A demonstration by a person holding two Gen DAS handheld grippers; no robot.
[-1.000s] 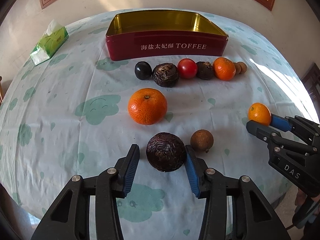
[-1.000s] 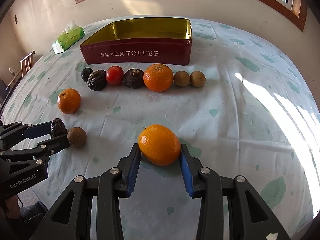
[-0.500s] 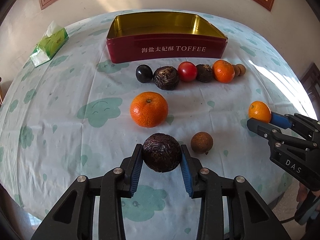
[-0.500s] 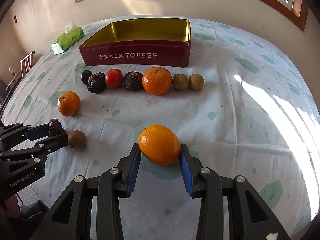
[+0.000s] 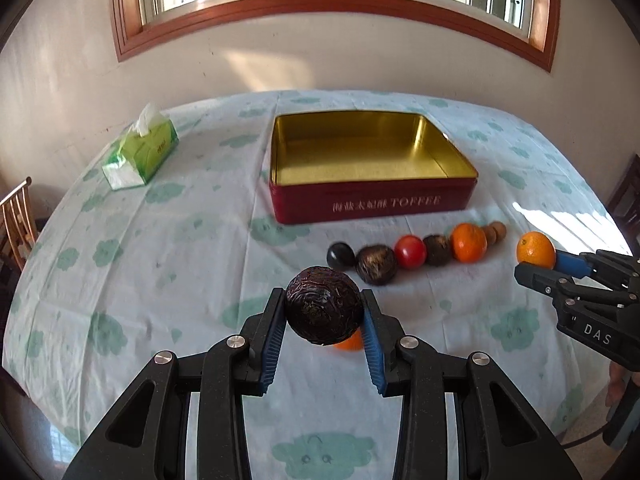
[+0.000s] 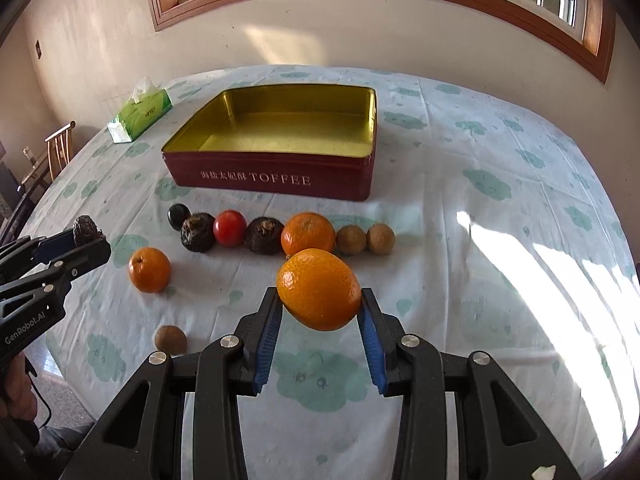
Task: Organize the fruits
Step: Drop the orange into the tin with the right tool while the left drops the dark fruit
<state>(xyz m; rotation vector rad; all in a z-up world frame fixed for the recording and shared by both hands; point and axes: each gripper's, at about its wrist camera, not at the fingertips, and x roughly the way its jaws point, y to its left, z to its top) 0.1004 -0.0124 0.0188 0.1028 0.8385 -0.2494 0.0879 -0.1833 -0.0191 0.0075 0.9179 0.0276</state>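
— What is on your table [image 6: 500, 240], from the biggest thing down?

— The empty toffee tin [image 6: 276, 178], then the fruit row [image 6: 280, 232] before it.

— And your tools?

— Your right gripper [image 6: 319, 312] clamps an orange [image 6: 319, 289] above the cloth; your left gripper [image 5: 323, 320] grips a wrinkled dark fruit [image 5: 323, 305], lifted too.

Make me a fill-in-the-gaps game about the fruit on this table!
1. The left gripper holds a wrinkly dark ____.
2. The right gripper holds an ____.
3. The word on the red tin is ____.
4. The tissue box is coloured ____.

Missing words: fruit; orange; TOFFEE; green
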